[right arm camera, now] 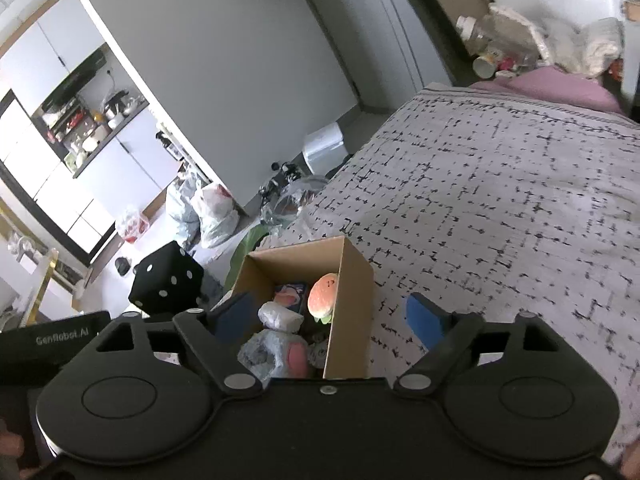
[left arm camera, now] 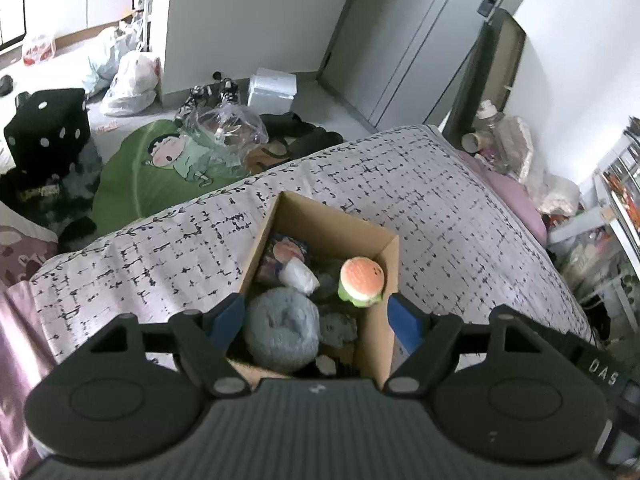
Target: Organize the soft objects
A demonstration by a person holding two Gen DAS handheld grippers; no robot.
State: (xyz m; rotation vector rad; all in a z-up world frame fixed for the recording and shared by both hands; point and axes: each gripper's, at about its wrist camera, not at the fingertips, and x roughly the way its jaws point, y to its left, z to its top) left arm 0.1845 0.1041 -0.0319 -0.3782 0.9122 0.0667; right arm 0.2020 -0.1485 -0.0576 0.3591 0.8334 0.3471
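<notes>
An open cardboard box [left arm camera: 376, 332] stands on the bed and holds soft toys: a hamburger plush [left arm camera: 361, 281], a grey fluffy plush [left arm camera: 281, 328], a white plush [left arm camera: 299, 276] and a purple-pink item [left arm camera: 284, 254]. My left gripper [left arm camera: 318, 318] hovers open and empty above the box. In the right wrist view the box [right arm camera: 352, 300] shows the hamburger plush [right arm camera: 323, 298], a grey and pink plush [right arm camera: 276, 354] and a white plush [right arm camera: 279, 316]. My right gripper [right arm camera: 330, 318] is open and empty, straddling the box's right wall.
The bed [left arm camera: 440, 208] has a grey patterned cover. On the floor lie a green cartoon cushion [left arm camera: 160, 168], a black dice cushion [left arm camera: 48, 132], plastic bags [left arm camera: 132, 80], shoes [left arm camera: 212, 94] and a white box [left arm camera: 272, 90]. Clutter lies at the bed's far corner [left arm camera: 504, 140].
</notes>
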